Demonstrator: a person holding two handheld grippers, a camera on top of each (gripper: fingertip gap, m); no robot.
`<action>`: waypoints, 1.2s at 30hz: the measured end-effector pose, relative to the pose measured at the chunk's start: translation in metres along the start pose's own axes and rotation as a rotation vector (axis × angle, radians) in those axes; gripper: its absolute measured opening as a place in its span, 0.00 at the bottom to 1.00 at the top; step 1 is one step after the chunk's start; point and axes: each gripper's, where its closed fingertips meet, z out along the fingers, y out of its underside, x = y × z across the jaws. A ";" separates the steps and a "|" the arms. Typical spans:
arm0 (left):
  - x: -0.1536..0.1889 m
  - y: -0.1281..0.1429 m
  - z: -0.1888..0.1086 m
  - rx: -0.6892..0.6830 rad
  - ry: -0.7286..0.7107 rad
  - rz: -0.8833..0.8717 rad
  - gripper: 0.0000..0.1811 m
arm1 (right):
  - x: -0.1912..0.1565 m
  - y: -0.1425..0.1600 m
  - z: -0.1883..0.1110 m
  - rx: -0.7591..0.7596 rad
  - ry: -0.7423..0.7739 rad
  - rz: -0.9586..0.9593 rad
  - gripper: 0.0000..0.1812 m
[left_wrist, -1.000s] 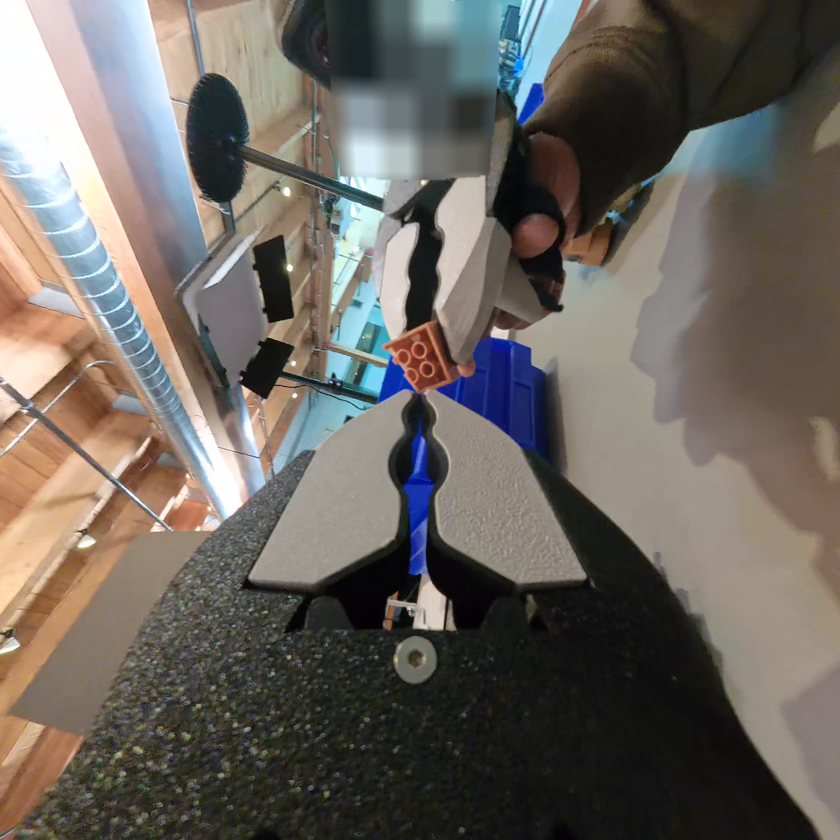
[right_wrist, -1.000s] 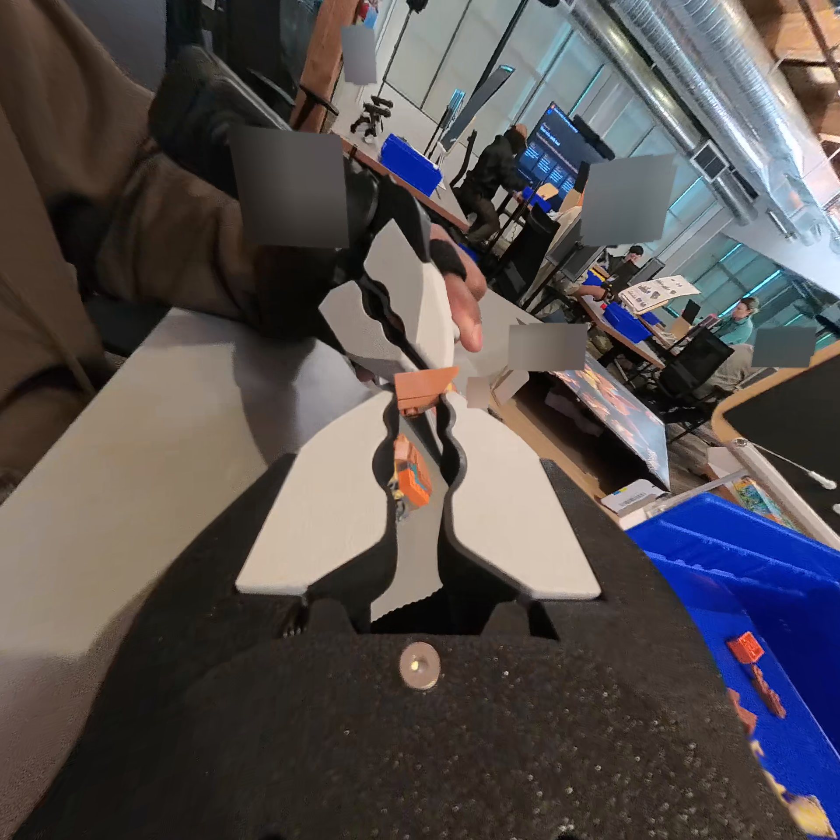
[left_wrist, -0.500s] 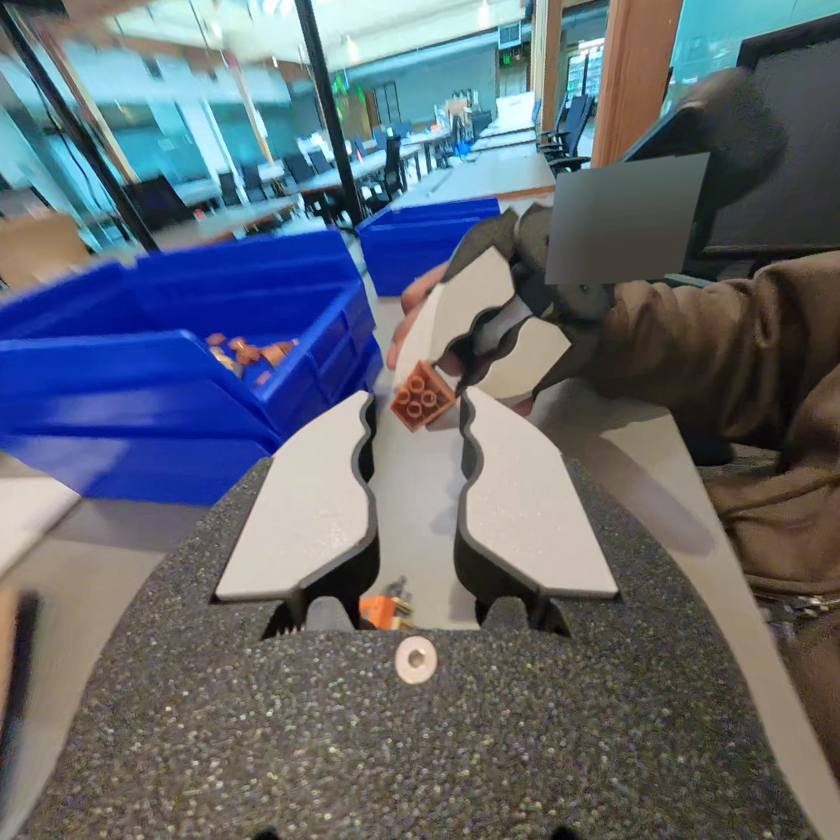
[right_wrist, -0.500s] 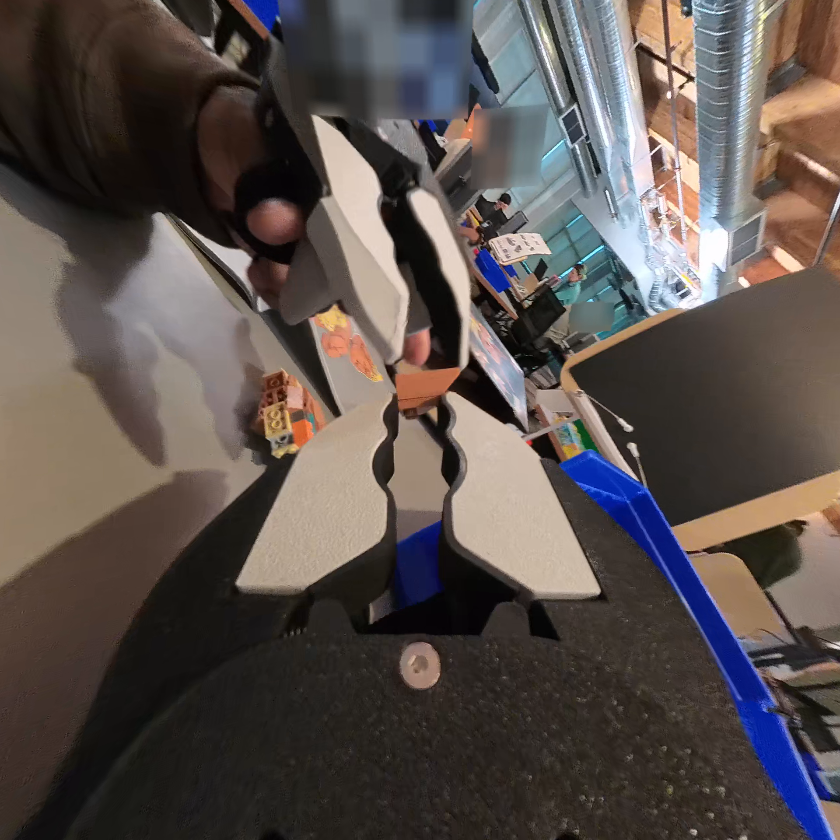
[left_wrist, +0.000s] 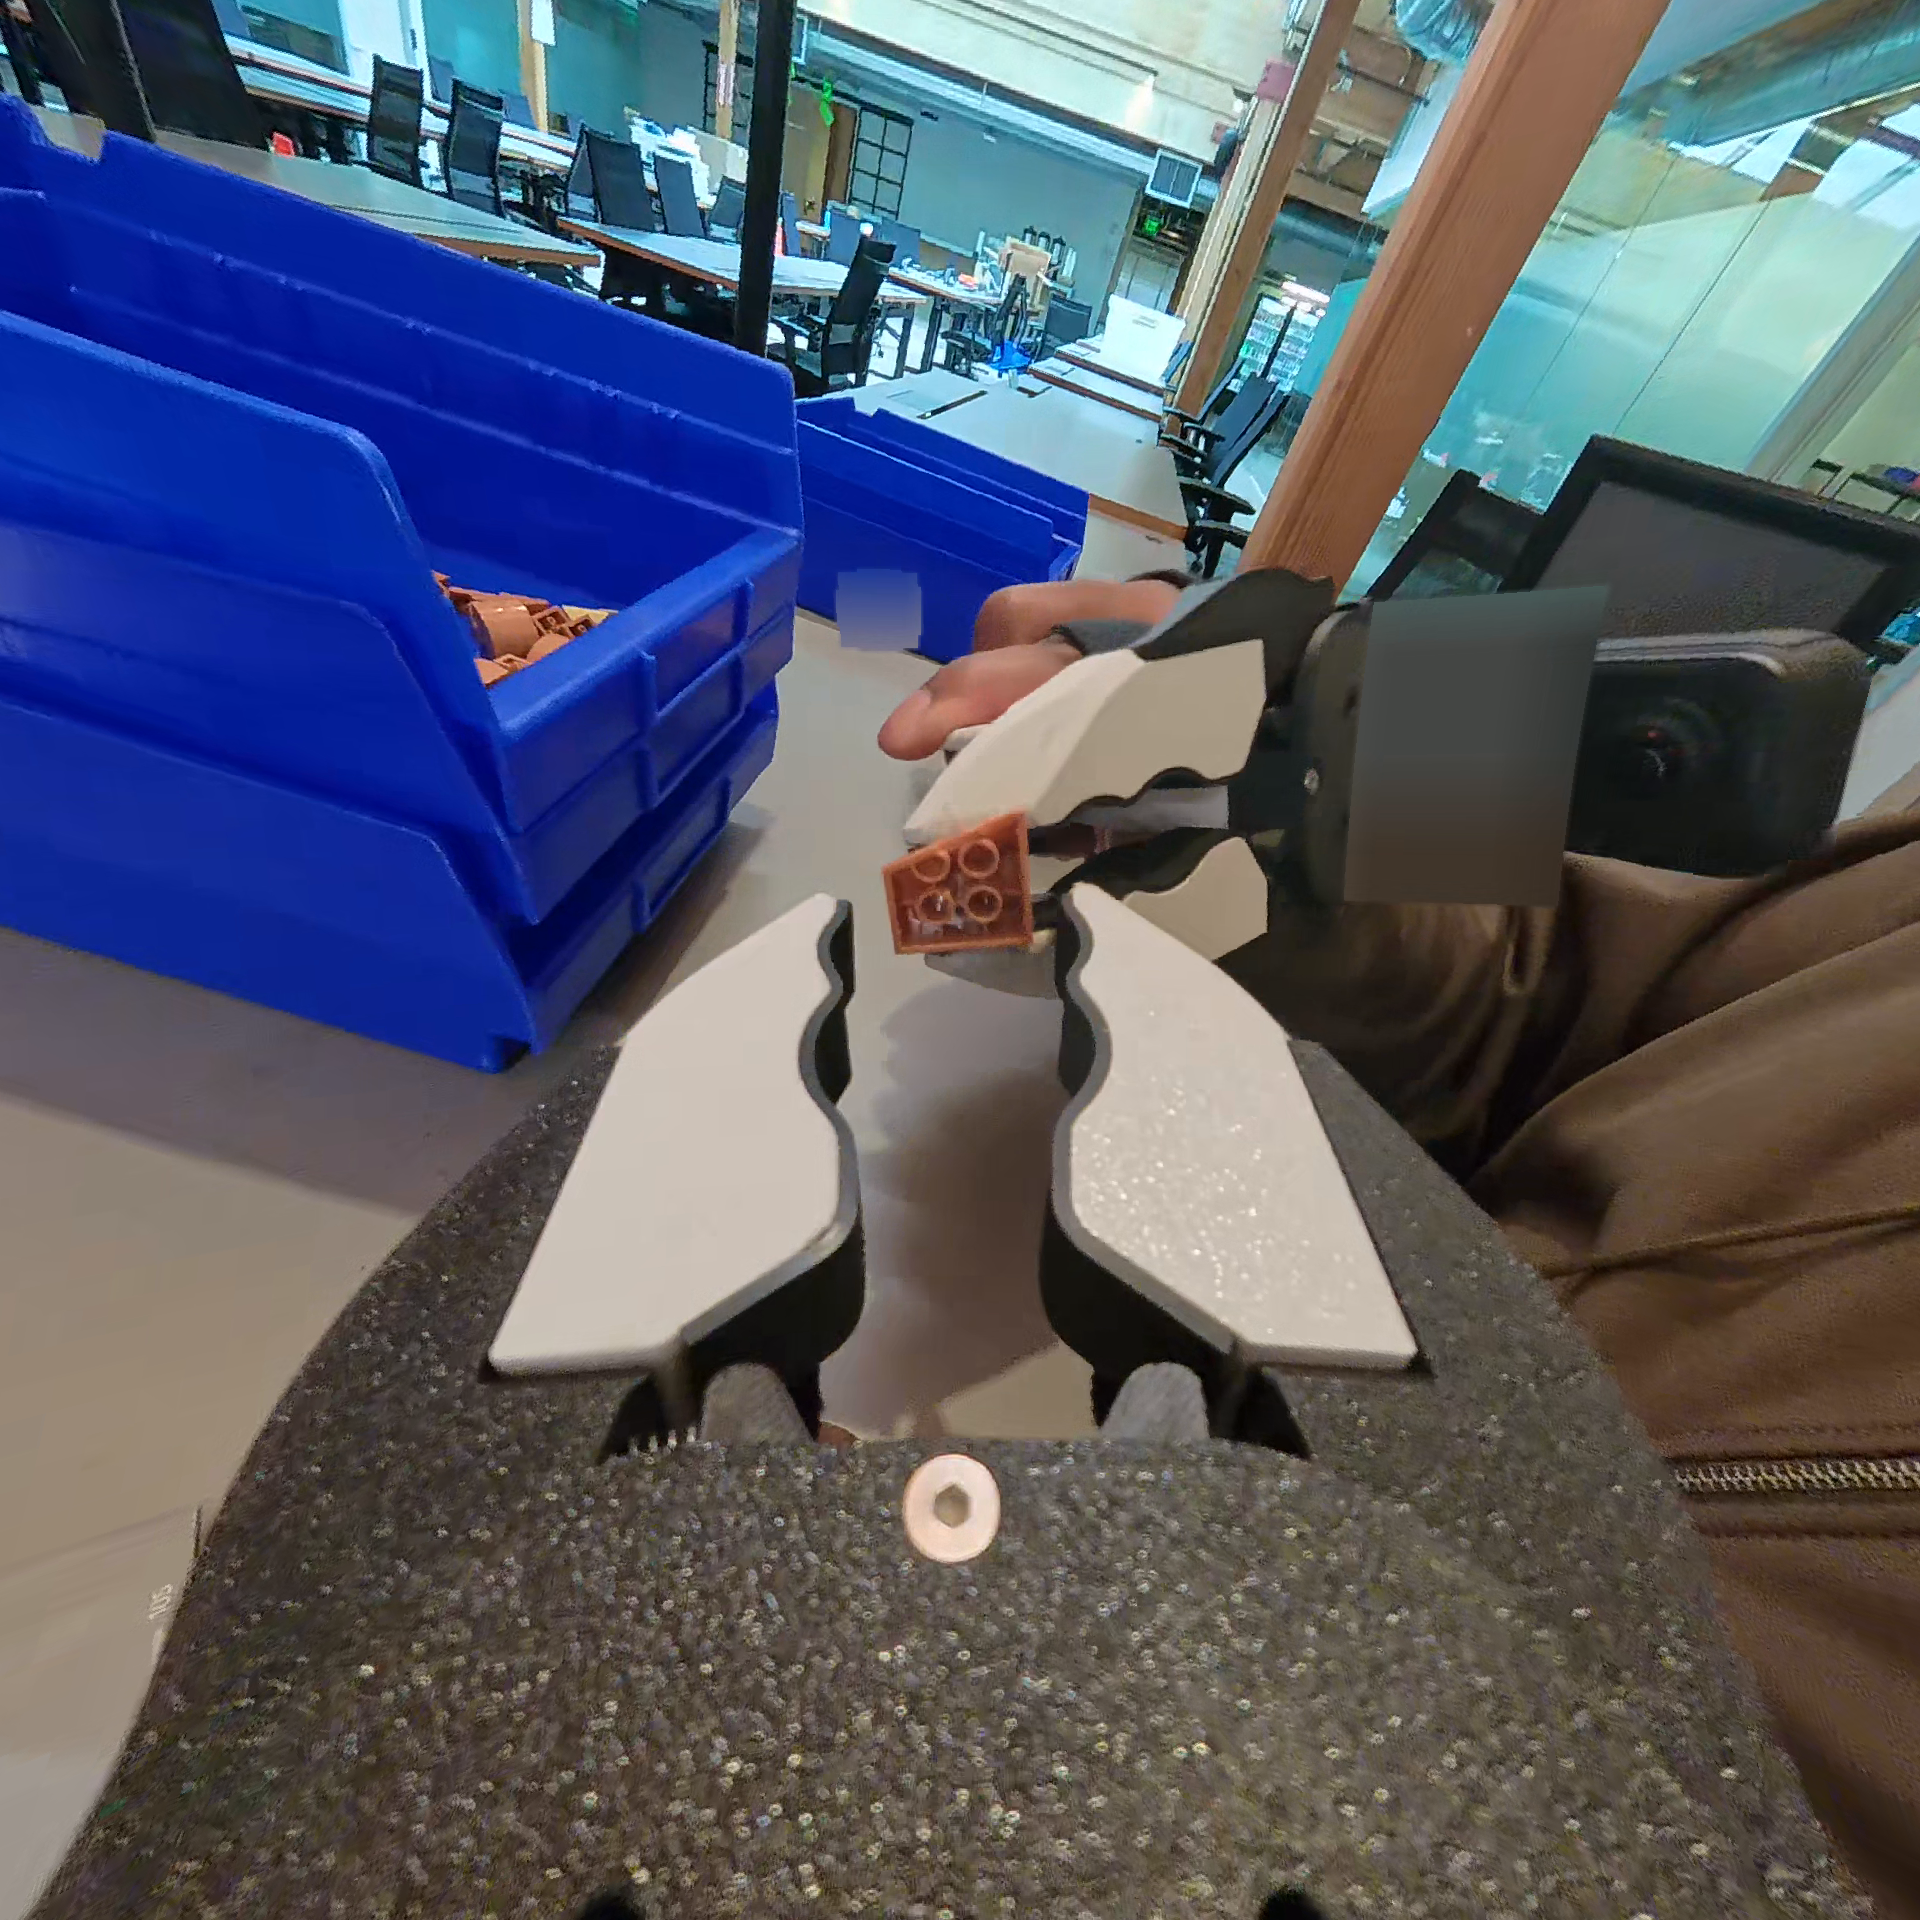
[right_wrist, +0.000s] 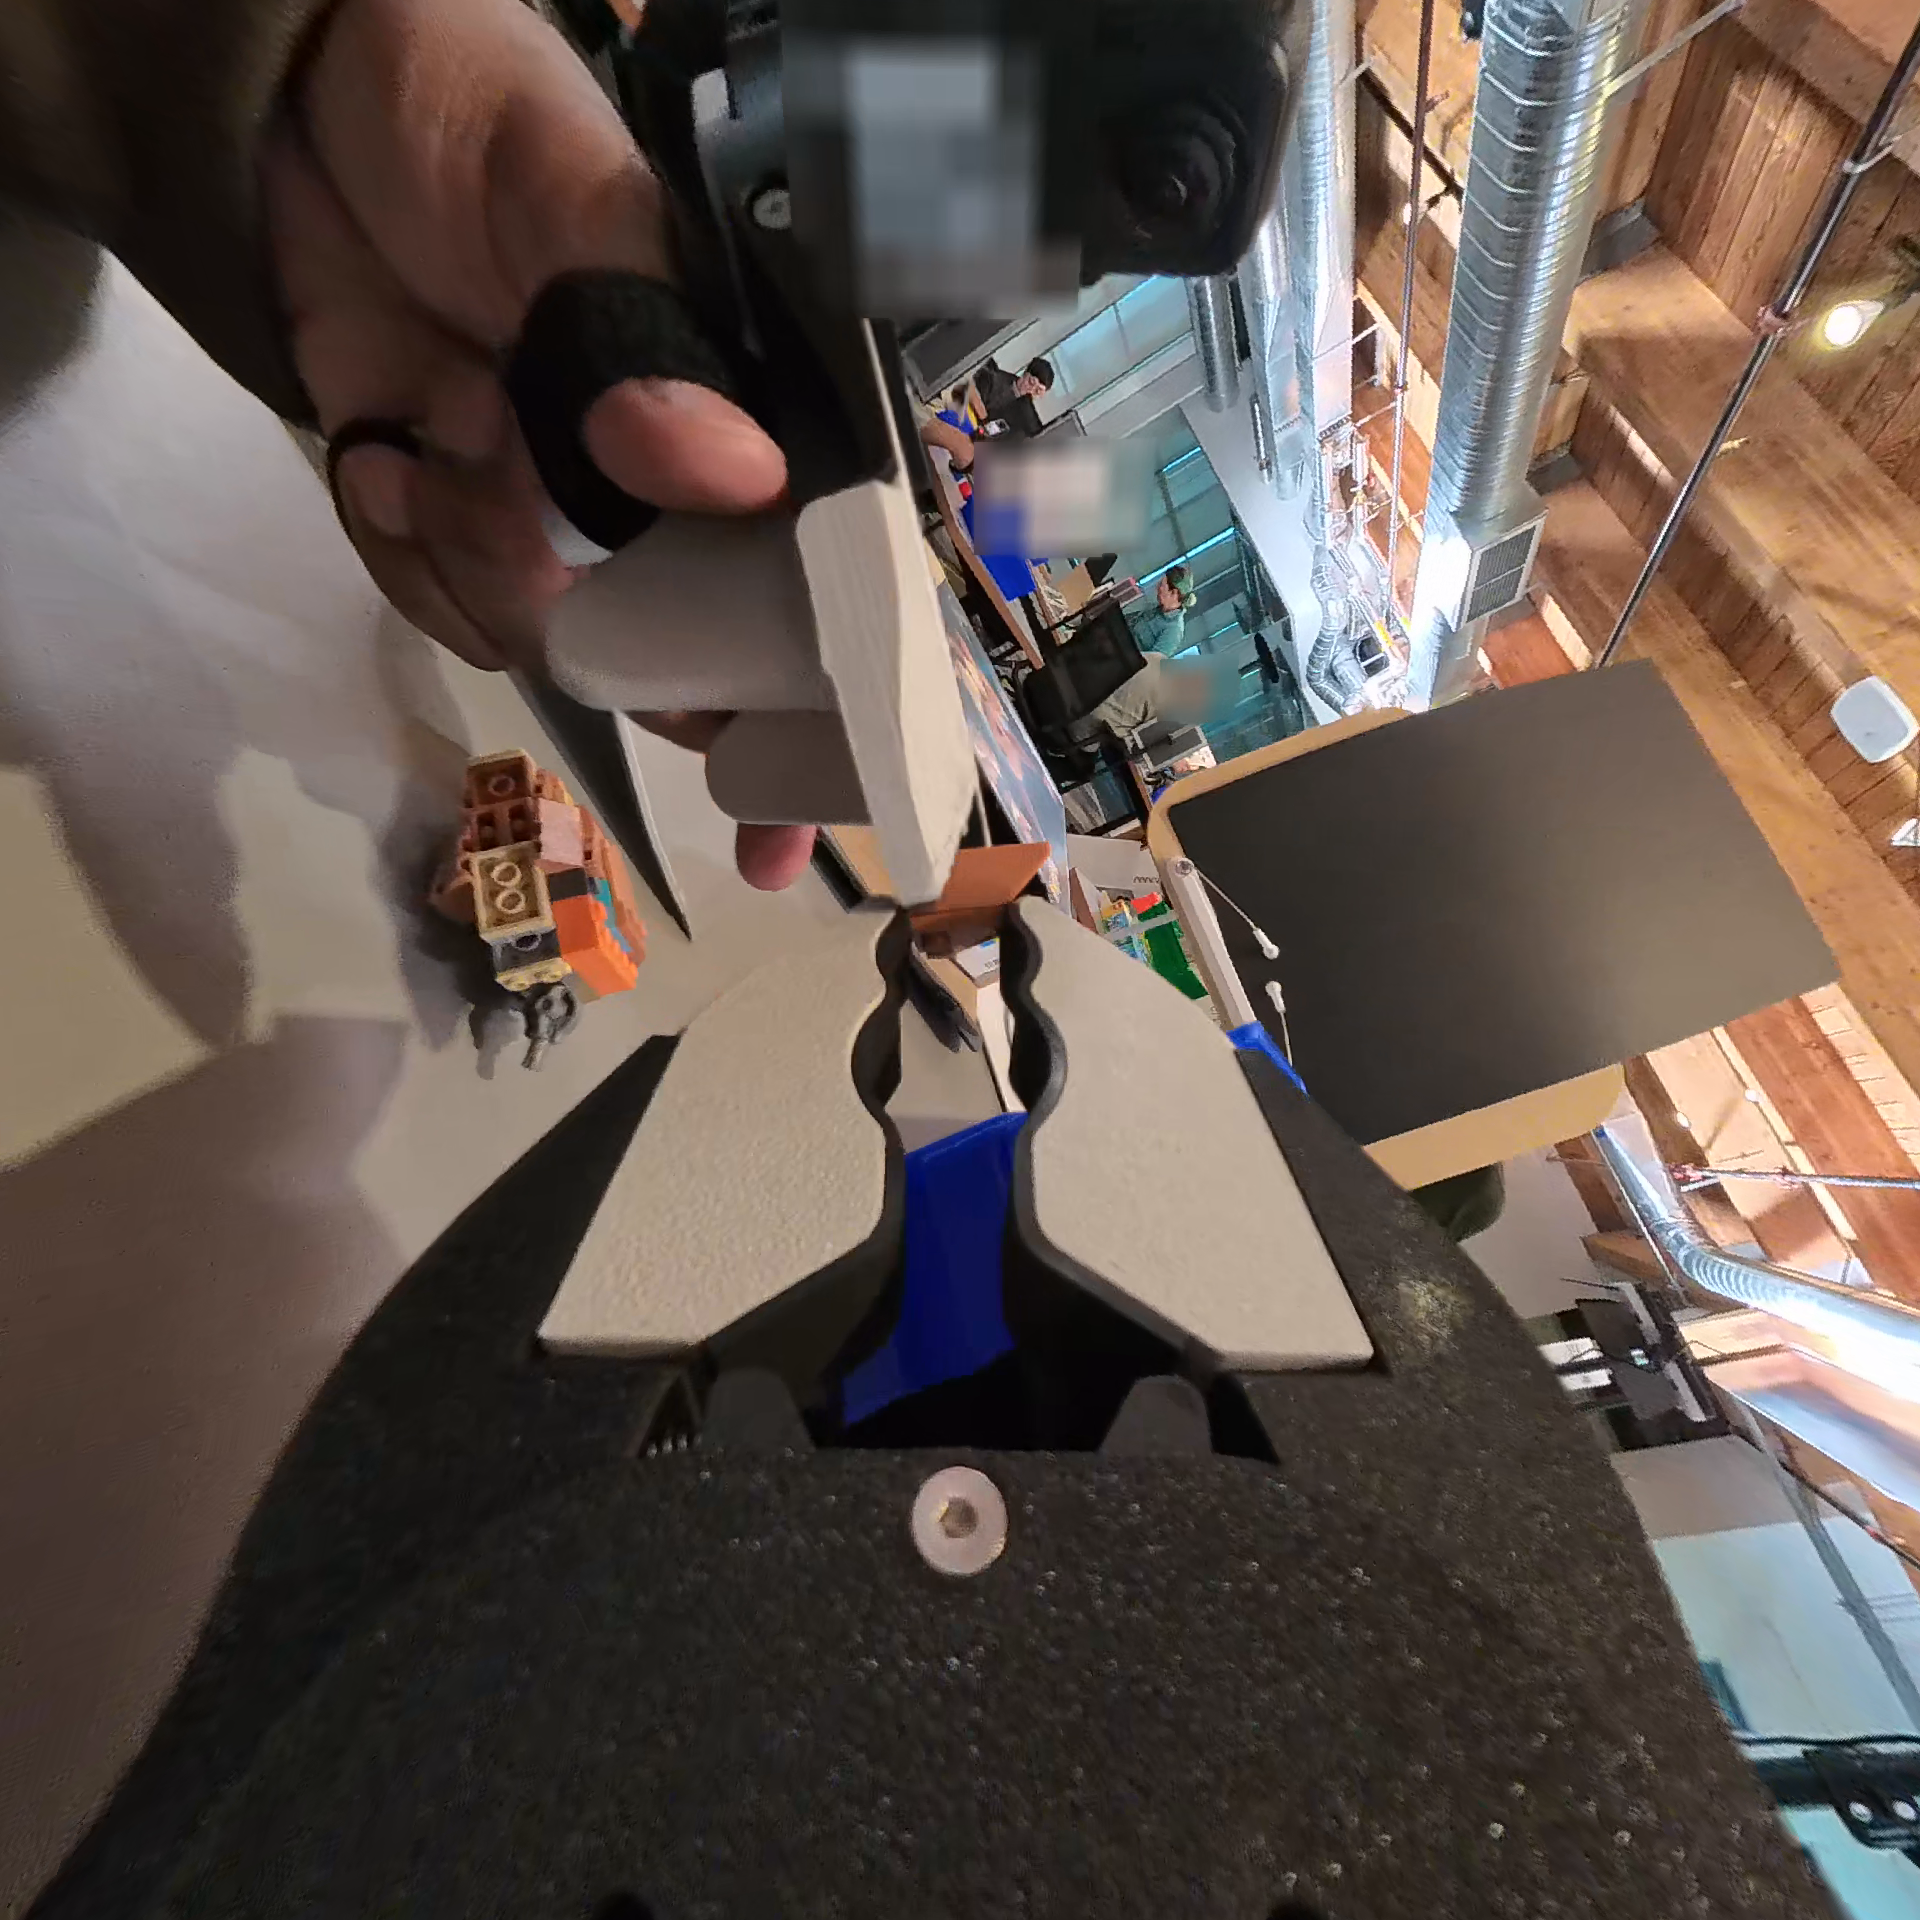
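The brown brick (left_wrist: 961, 898) looked like smooth, faintly glossy plastic, clamped in the right gripper (right_wrist: 956, 920). The left gripper (left_wrist: 954, 925) stood agape, its fingers (left_wrist: 707, 1143) a matt, finely grained pale grey on a speckled, rough black body. The blue bins (left_wrist: 364, 623) were glossy moulded plastic; the table (left_wrist: 208, 1091) was smooth and matt grey. A sleeve (left_wrist: 1714, 1091) was soft brown cloth.

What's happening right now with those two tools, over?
Left tool open, empty. Right tool shut on brown brick, held just ahead of left tool. Blue bins alongside; nothing between them.
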 end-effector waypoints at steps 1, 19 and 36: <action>-0.001 0.001 0.000 -0.001 -0.005 -0.001 0.20 | -0.002 -0.001 0.000 0.001 -0.002 -0.005 0.09; 0.010 0.025 -0.002 -0.176 0.089 0.101 0.14 | -0.029 -0.005 -0.006 0.035 -0.137 -0.128 0.09; -0.004 0.009 0.000 -0.088 -0.098 0.188 0.14 | -0.012 0.004 0.007 -0.087 0.070 -0.215 0.14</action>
